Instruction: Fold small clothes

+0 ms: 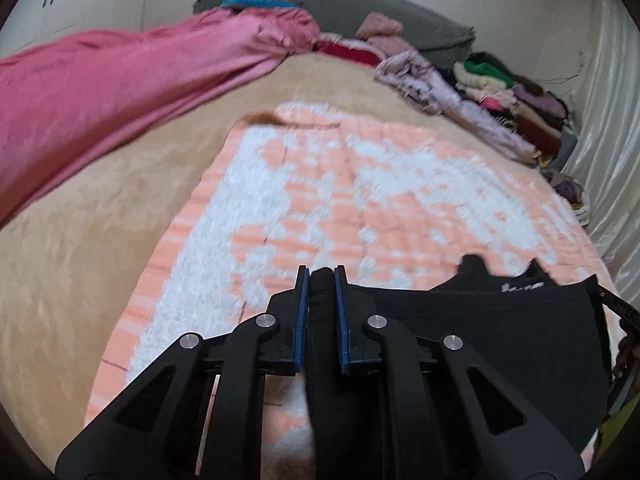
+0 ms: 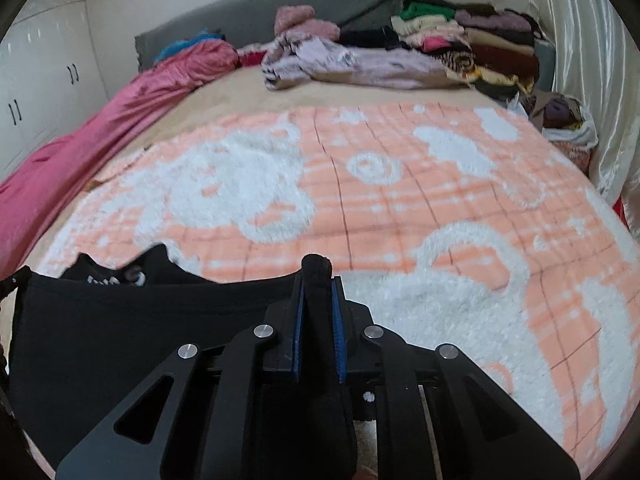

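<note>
The black garment (image 1: pixel 500 332) hangs stretched between the 2 tools, just above the near edge of the blanket (image 2: pixel 400 184) on the bed. Its long axis runs side to side. The left tool (image 1: pixel 321 276) is clamped on its left corner, the right tool (image 2: pixel 317 280) on its right. Both are equally near, so the fold likely goes forward onto the blanket.

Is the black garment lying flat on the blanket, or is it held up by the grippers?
Held. The black garment is pinched at one bunched edge by the left gripper and at another by the right gripper, stretched between them above the blanket.
</note>
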`<state>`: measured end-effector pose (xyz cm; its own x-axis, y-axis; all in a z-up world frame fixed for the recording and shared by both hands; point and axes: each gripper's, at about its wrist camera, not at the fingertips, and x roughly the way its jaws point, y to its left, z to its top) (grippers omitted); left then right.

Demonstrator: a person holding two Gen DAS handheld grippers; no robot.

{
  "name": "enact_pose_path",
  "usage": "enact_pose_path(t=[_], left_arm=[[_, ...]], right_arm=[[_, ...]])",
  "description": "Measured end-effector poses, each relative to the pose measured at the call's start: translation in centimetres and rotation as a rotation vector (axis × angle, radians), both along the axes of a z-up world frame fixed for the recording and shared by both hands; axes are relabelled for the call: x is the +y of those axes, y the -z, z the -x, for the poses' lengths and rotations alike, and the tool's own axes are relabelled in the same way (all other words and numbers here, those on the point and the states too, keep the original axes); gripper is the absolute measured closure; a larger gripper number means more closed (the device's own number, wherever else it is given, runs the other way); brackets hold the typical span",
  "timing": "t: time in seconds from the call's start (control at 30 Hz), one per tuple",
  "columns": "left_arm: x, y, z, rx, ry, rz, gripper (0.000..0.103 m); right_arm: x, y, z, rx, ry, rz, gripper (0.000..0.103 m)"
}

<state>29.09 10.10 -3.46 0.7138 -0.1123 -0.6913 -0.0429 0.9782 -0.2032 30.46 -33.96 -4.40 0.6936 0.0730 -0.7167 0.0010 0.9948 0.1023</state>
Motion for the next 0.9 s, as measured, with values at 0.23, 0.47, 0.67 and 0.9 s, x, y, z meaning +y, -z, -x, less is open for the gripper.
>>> enact_pose_path(t=[0.23,0.47,0.67,0.9], left_arm=[[-0.4,1.1,0.0,0.017,0.001,-0.025,0.097],[0.3,0.8,0.7,0.004,-0.012,0.004,0.085],[0.9,-0.8,2.2,-0.029,-0.031,0.01,0.076],[2.2,-2.5,3.9,-0.071,-0.074,0.039,0.058]], right_arm=[[0.0,1.6,-0.4,0.059,0.026,0.024,0.091],[0.5,1.7,-0.6,0.078,0.041,0.09,0.074],[0.3,0.7,0.6,0.062,0.056,0.143,0.048],[0.4,-0.7,2.9,0.013,0.047,0.146,0.031]])
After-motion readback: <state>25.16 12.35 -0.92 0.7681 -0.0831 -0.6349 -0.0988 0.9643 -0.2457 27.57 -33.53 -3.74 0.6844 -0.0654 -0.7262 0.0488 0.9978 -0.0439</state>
